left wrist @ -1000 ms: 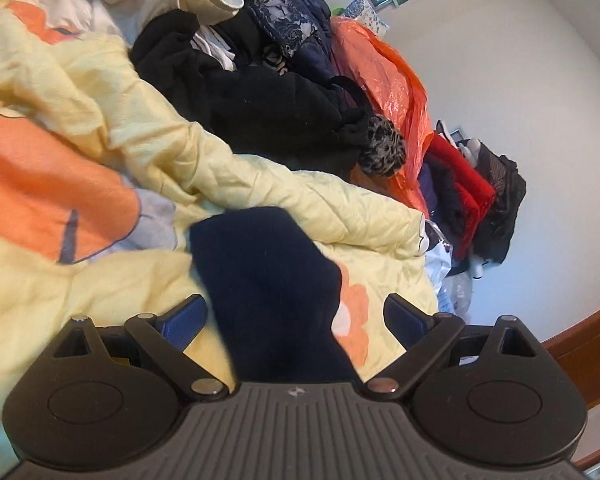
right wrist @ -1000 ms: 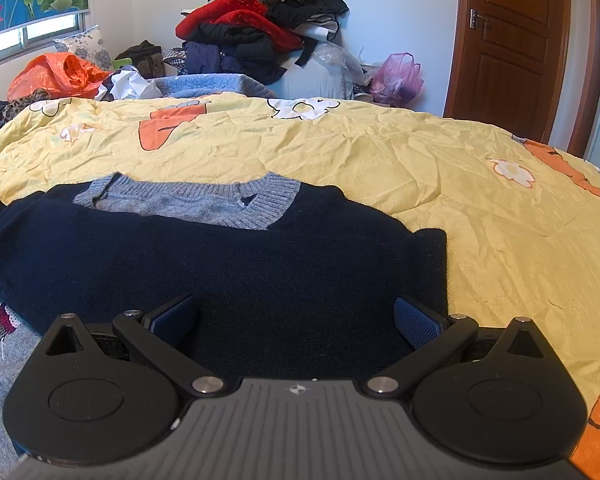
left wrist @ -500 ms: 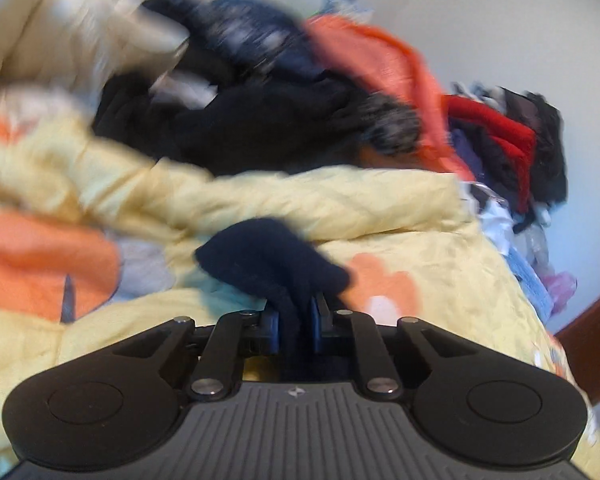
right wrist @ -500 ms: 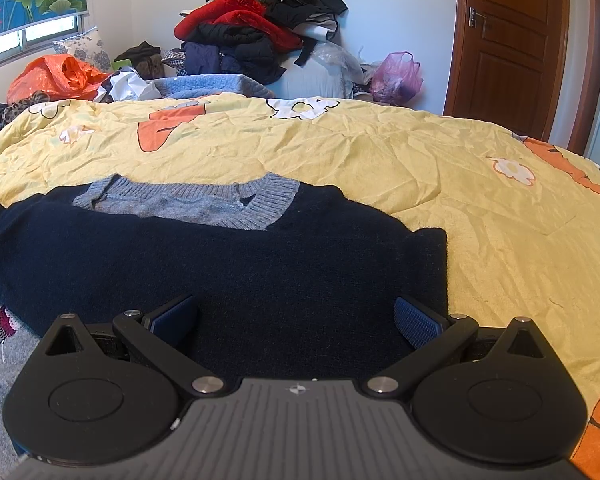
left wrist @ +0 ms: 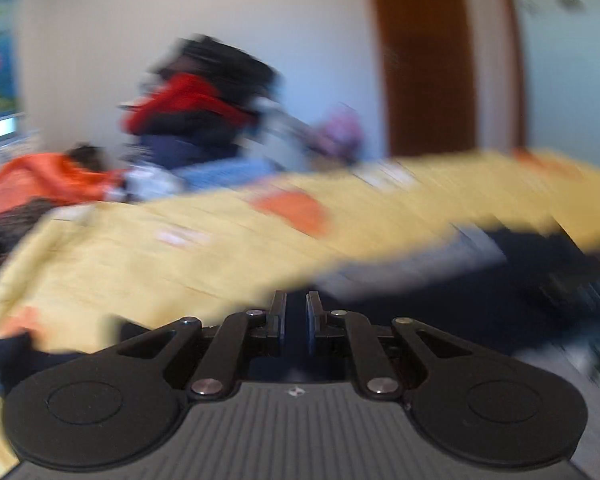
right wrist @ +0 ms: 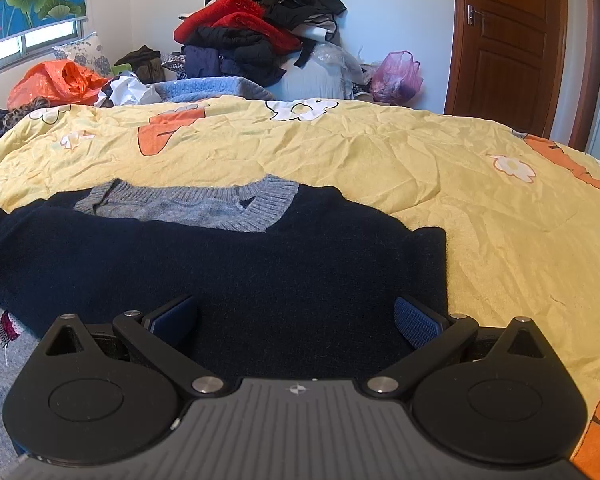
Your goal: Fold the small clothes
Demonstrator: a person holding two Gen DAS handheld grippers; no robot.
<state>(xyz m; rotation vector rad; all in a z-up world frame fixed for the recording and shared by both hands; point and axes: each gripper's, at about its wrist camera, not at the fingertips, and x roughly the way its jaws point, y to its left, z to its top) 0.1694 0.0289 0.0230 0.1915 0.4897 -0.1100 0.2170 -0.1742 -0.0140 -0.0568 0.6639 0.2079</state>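
Left gripper [left wrist: 296, 322] has its jaws pinched together on a strip of dark navy fabric, which looks like part of the sweater [left wrist: 480, 280], though that whole view is smeared with blur so I can't say which part. Right gripper [right wrist: 296, 320] has its jaws spread wide, nothing pinched, hovering over the lower part of the sweater [right wrist: 220, 264] with both blue pads [right wrist: 414, 322] above the navy knit.

The sweater lies flat on the bed's yellow quilt [right wrist: 420, 168], close to the near edge and toward the left side, with its grey ribbed V-neck collar [right wrist: 260, 208] pointing at the far edge. A folded bit of navy sticks out at its right side.

Going outward: orange carrots and white flowers are printed on the quilt. Past the far edge there's a big clothes pile [right wrist: 260, 28] in red and black, a pink plastic bag [right wrist: 398, 76] to its right, an orange bag [right wrist: 56, 84] by the far left corner, and a brown wooden door [right wrist: 512, 40] far right.
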